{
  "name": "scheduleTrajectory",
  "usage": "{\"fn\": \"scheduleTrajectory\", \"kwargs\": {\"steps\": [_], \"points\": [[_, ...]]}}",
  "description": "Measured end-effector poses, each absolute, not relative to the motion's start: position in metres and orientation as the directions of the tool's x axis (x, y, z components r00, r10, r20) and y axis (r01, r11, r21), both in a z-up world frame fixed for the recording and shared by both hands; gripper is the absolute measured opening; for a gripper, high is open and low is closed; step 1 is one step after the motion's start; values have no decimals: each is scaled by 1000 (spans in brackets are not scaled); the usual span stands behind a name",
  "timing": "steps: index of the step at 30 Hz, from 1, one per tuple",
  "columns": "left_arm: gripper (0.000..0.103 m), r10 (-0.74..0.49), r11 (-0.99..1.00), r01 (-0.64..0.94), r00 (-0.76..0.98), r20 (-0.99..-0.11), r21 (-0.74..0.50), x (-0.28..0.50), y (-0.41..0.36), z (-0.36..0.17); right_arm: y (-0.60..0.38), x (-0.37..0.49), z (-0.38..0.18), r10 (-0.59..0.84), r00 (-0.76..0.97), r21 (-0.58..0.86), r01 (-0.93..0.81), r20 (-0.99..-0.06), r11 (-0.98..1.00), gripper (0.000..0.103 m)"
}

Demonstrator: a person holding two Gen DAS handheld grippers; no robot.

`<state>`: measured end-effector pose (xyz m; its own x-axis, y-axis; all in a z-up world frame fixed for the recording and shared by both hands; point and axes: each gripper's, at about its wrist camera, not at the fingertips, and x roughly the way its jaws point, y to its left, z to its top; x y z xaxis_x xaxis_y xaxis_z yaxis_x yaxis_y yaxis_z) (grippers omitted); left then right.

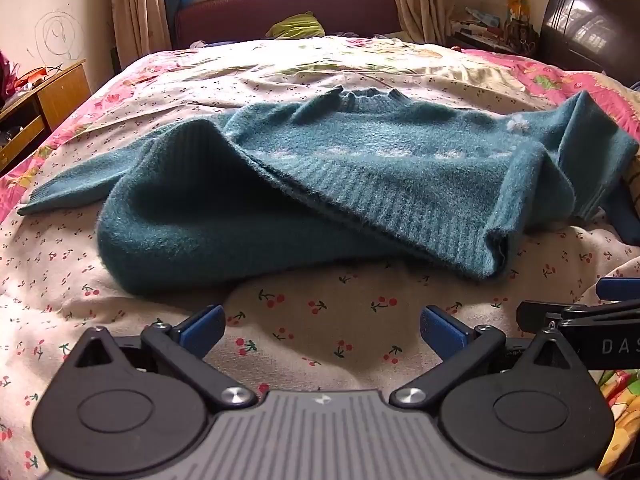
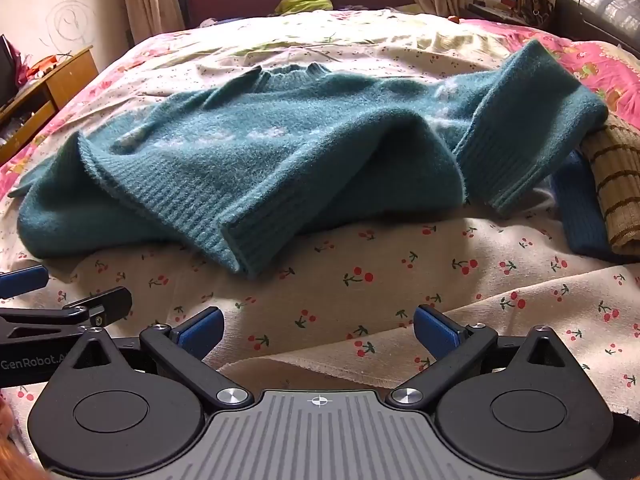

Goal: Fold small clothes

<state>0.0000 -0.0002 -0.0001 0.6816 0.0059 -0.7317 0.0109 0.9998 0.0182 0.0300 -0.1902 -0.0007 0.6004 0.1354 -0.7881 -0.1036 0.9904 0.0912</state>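
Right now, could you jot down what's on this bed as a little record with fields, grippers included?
garment: teal knitted sweater, crumpled, hem partly turned back, not yet folded
sleeves: one stretched out flat to the left; one bent up on the right
surface: cherry-print bedsheet
left gripper: open, holding nothing, short of the sweater
right gripper: open, holding nothing, short of the sweater
beside the sweater: checked tan cloth over a darker blue garment, on the right
behind: green cloth by the window
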Motion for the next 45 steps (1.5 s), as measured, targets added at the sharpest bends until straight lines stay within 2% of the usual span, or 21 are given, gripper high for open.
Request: {"fn": "scheduleTrajectory", "kwargs": {"steps": [12, 45], "points": [[103, 53, 995, 32, 659, -751, 99, 2, -9, -5, -190, 29, 1, 131, 601, 87, -103, -789, 991, 101], [103, 39, 997, 24, 665, -745, 74, -1, -4, -2, -185, 26, 4, 109, 609, 54, -108, -785, 993, 101]]}}
